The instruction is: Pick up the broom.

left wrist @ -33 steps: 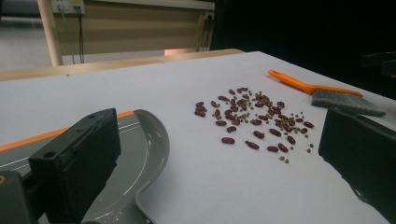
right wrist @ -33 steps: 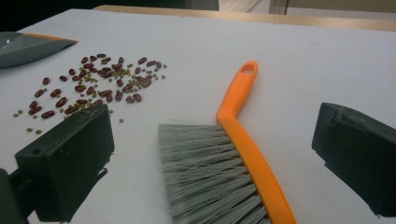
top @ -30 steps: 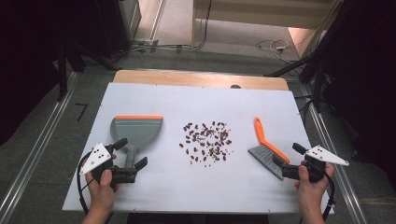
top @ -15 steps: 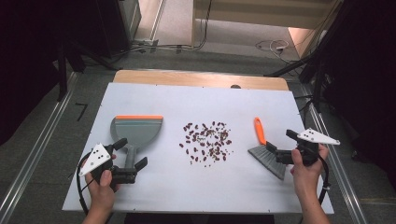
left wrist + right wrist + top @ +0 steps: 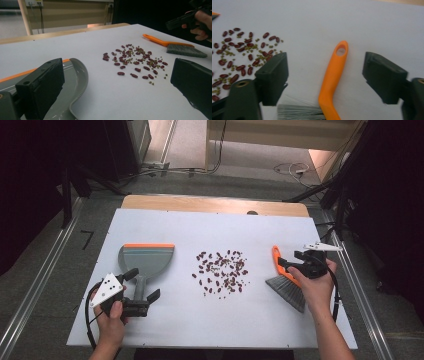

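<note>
Item: sweeping set on white table (image 5: pixel 210 225)—brush (image 5: pixel 331 82) lying flat between the right gripper (image 5: pixel 325 75) jaws, which have just been narrowing without touching its orange handle, ready for pickup; left gripper (image 5: pixel 142 287) open astride the dustpan (image 5: pixel 146 261) handle; beans (image 5: pixel 222 272) scattered between.

Tabletop (image 5: pixel 150 225): white sheet, wooden strip (image 5: pixel 210 204) at far edge | floor (image 5: pixel 50 270): grey, metal rails (image 5: pixel 30 305) either side | cables (image 5: pixel 290 169) on floor beyond | surroundings dark, lit patch far right.
</note>
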A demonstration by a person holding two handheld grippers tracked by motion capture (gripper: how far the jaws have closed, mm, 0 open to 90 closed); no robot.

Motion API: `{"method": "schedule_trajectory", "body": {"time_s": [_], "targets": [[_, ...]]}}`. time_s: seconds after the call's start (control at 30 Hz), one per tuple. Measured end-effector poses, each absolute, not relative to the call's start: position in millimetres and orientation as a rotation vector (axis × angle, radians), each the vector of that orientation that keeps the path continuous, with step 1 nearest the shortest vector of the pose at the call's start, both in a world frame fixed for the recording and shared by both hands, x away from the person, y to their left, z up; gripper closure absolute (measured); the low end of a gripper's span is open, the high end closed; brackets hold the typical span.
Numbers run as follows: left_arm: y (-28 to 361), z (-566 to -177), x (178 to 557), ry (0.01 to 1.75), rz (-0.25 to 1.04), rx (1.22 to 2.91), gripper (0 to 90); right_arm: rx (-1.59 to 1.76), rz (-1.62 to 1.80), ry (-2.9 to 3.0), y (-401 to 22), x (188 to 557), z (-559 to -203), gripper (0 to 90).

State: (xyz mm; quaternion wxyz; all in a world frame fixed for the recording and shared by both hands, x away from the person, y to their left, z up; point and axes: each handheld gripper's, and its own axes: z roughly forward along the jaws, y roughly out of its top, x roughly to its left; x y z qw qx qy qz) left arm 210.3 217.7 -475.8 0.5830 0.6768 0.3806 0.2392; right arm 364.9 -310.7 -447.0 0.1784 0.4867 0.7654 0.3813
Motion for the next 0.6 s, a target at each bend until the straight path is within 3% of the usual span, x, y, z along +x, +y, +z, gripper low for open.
{"method": "schedule_trajectory", "body": {"time_s": [0.07, 0.4, 0.6], "targets": [[218.9, -475.6, 210.4, 0.883, 0.544, 1.568, 0.1, 1.407, 1.006, 2.186, -306.5, 371.3, -448.4, 33.7], [219.2, -475.6, 210.4, 0.887, 0.535, 1.567, 0.1, 1.466, 0.695, 2.300, -289.7, 382.7, -460.7, 50.3], [219.2, -476.0, 210.6, 0.883, 0.532, 1.572, 0.1, 1.495, 0.581, 2.319, -284.5, 382.6, -468.0, 51.6]]}}
